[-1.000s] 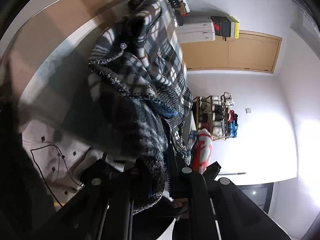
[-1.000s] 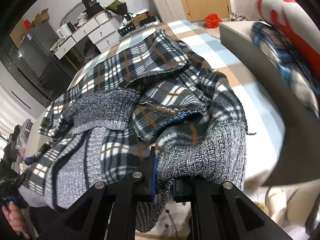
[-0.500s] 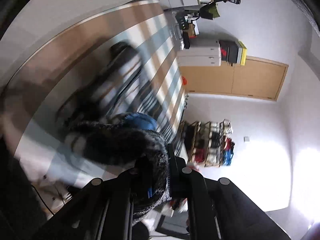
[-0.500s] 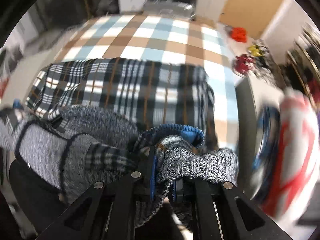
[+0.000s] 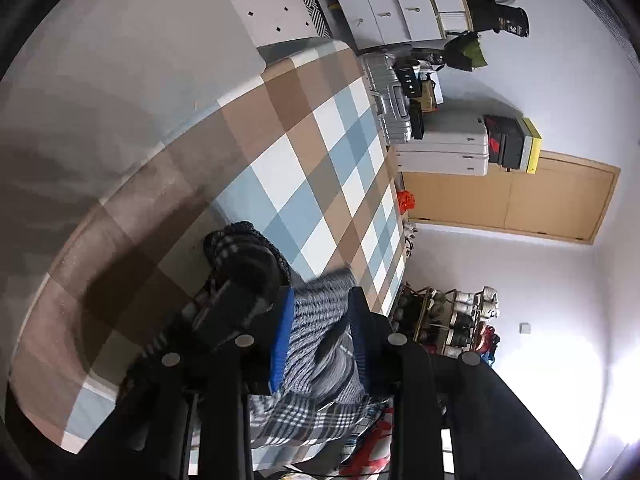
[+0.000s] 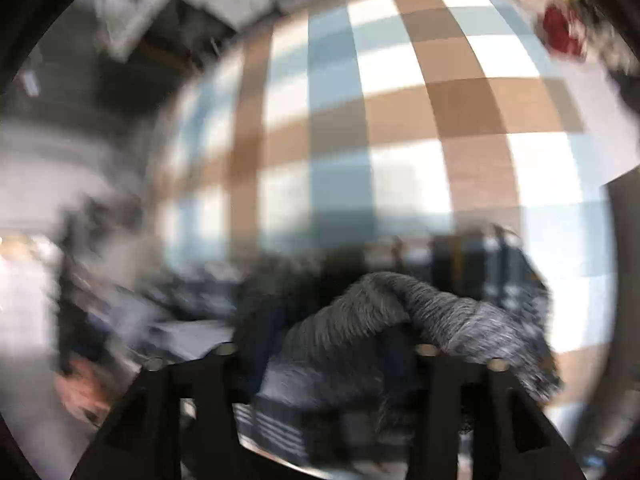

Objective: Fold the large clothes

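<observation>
Now I see my left gripper angled down over the checked bed, jaws just parting, the plaid garment loose between them at six o'clock. My right gripper tips steeper, jaws just spreading wide; blur hides any contact with its grey knit.

The garment lies on the bed at its near edge — drawers and suitcases stand beyond the bed.
</observation>
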### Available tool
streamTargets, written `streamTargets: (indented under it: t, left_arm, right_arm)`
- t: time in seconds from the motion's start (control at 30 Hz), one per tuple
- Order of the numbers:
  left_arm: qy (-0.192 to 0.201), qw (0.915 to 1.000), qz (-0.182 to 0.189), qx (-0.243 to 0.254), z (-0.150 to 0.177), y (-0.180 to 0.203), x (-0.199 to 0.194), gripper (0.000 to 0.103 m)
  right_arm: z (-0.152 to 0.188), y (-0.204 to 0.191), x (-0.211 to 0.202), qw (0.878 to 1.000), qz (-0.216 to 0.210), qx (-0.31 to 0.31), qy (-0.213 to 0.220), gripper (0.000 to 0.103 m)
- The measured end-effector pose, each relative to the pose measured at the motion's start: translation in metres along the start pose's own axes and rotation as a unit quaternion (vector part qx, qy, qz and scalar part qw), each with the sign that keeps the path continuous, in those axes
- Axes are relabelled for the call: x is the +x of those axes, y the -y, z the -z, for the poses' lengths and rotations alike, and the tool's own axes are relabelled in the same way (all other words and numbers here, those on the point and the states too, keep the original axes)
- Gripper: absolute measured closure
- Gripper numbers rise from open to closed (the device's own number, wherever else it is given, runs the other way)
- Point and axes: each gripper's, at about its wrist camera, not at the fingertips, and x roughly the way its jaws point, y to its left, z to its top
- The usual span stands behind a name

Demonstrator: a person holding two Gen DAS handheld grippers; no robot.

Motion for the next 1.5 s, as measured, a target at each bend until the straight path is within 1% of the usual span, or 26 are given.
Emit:
streamTargets:
  t: [0.03, 0.07, 0.2, 0.23, 0.3, 0.33, 0.4, 0.43, 0.5, 0.53, 0.57, 0.6, 0.67, 0.73, 0.8, 0.87, 0.9, 0.97, 1.0, 1.07, 1.13, 1.2, 1.27, 1.4, 1.43, 1.5]
  left_arm:
    - [-0.001, 0.9999, -0.005, 0.009, 0.002, 0.002, -0.001, 0.081]
    - [0.0, 0.9998, -0.011, 0.017, 0.006, 0.002, -0.004, 0.081]
    - [0.016, 0.9976, -0.034, 0.059, 0.023, 0.009, -0.017, 0.081]
    - [0.023, 0.9969, -0.035, 0.066, 0.024, 0.011, -0.02, 0.081]
    - [0.038, 0.9952, -0.036, 0.082, 0.031, 0.014, -0.03, 0.081]
    - [0.046, 0.9942, -0.037, 0.09, 0.032, 0.016, -0.03, 0.081]
    - [0.069, 0.9898, -0.046, 0.116, 0.046, 0.02, -0.039, 0.081]
    - [0.071, 0.9884, -0.049, 0.125, 0.051, 0.022, -0.038, 0.081]
    - [0.057, 0.9876, -0.041, 0.141, 0.062, 0.026, -0.028, 0.081]
    - [0.04, 0.9867, -0.039, 0.153, 0.071, 0.028, -0.02, 0.081]
    - [0.028, 0.9858, -0.039, 0.161, 0.075, 0.03, -0.012, 0.081]
    - [0.012, 0.984, -0.042, 0.173, 0.083, 0.031, -0.002, 0.081]
    - [-0.005, 0.9776, -0.066, 0.2, 0.093, 0.031, 0.019, 0.081]
    - [-0.006, 0.9742, -0.092, 0.206, 0.093, 0.029, 0.034, 0.081]
    - [-0.017, 0.973, -0.114, 0.2, 0.083, 0.02, 0.055, 0.081]
    - [-0.029, 0.9683, -0.144, 0.202, 0.072, 0.014, 0.07, 0.081]
    - [-0.013, 0.9678, -0.155, 0.197, 0.061, 0.011, 0.073, 0.081]
    - [0.008, 0.966, -0.165, 0.199, 0.048, 0.009, 0.071, 0.081]
    - [0.015, 0.9653, -0.167, 0.2, 0.042, 0.009, 0.071, 0.081]
    - [0.026, 0.9629, -0.172, 0.206, 0.034, 0.01, 0.071, 0.081]
    - [0.032, 0.9592, -0.18, 0.216, 0.028, 0.012, 0.072, 0.081]
    - [0.062, 0.9511, -0.191, 0.235, 0.02, 0.018, 0.07, 0.081]
    - [0.075, 0.9462, -0.197, 0.246, 0.014, 0.019, 0.07, 0.081]
    - [0.072, 0.9403, -0.21, 0.258, 0.016, 0.017, 0.081, 0.081]
    - [0.074, 0.9372, -0.214, 0.266, 0.016, 0.016, 0.081, 0.081]
    - [0.077, 0.9325, -0.218, 0.277, 0.018, 0.015, 0.08, 0.081]
  right_arm:
    - [-0.002, 0.002, -0.003, 1.0, -0.015, 0.007, 0.018, 0.035]
    - [-0.001, 0.005, -0.01, 0.999, -0.024, 0.007, 0.048, 0.031]
    - [0.019, 0.006, -0.037, 0.992, -0.053, -0.023, 0.117, 0.026]
    - [0.028, 0.005, -0.047, 0.989, -0.056, -0.037, 0.131, 0.021]
    - [0.052, 0.003, -0.069, 0.981, -0.034, -0.076, 0.173, 0.016]
    - [0.061, 0.002, -0.074, 0.979, -0.026, -0.088, 0.185, 0.008]
    - [0.081, 0.0, -0.078, 0.971, 0.011, -0.14, 0.195, 0.002]
    - [0.085, -0.001, -0.077, 0.968, 0.028, -0.157, 0.192, 0.002]
    - [0.105, -0.006, -0.065, 0.95, 0.119, -0.221, 0.187, 0.002]
    - [0.108, -0.003, -0.067, 0.942, 0.141, -0.24, 0.188, 0.002]
    - [0.115, -0.007, -0.057, 0.923, 0.184, -0.279, 0.189, 0.002]
    - [0.117, -0.008, -0.049, 0.91, 0.216, -0.301, 0.187, 0.002]
    - [0.115, -0.003, -0.036, 0.898, 0.251, -0.315, 0.176, 0.002]
    - [0.11, 0.004, -0.025, 0.905, 0.243, -0.317, 0.148, 0.004]
    - [0.097, 0.013, -0.013, 0.914, 0.237, -0.3, 0.136, 0.005]
    - [0.086, 0.021, -0.008, 0.925, 0.223, -0.274, 0.136, 0.03]
    - [0.079, 0.027, -0.008, 0.933, 0.214, -0.254, 0.137, 0.054]
    - [0.07, 0.041, -0.013, 0.949, 0.2, -0.198, 0.142, 0.074]
    - [0.068, 0.045, -0.014, 0.953, 0.196, -0.184, 0.14, 0.078]
    - [0.067, 0.05, -0.018, 0.953, 0.194, -0.181, 0.146, 0.081]
    - [0.069, 0.046, -0.018, 0.945, 0.209, -0.194, 0.159, 0.083]
    - [0.066, 0.044, -0.017, 0.94, 0.219, -0.193, 0.176, 0.083]
    - [0.059, 0.046, -0.018, 0.94, 0.22, -0.176, 0.191, 0.084]
    - [0.044, 0.055, -0.01, 0.948, 0.217, -0.145, 0.18, 0.083]
    - [0.042, 0.056, -0.009, 0.95, 0.214, -0.139, 0.178, 0.08]
    - [0.036, 0.064, -0.007, 0.963, 0.19, -0.114, 0.156, 0.07]
